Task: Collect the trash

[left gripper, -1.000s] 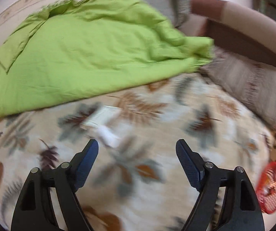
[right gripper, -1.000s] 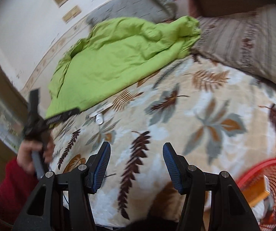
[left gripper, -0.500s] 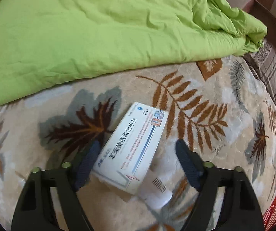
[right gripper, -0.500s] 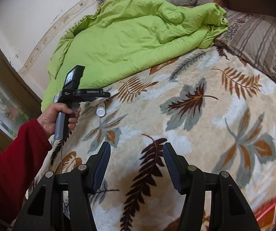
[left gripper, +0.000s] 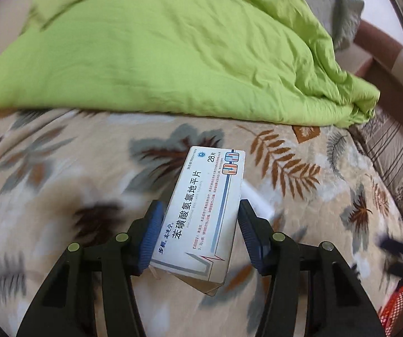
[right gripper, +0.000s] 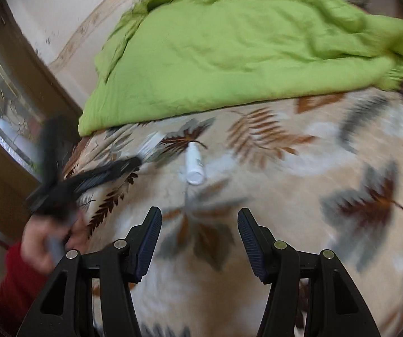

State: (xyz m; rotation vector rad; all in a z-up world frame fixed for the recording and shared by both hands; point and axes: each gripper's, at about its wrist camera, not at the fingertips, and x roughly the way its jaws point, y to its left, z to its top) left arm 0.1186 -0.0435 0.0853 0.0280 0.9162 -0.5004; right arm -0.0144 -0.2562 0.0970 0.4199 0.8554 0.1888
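The white medicine box [left gripper: 205, 213] sits between the left gripper [left gripper: 200, 231] fingers, which clamp its long sides; its near end flap gapes, so squeezing may crush it or let it slip. A white tube [right gripper: 193, 164] lies on the leaf-print blanket [right gripper: 300, 196], ahead of the open, empty right gripper [right gripper: 200, 241]

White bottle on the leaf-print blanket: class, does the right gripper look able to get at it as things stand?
Probably yes. The right gripper is open and empty, and the white bottle lies ahead of it with only bare blanket between. The left gripper is off to the side.
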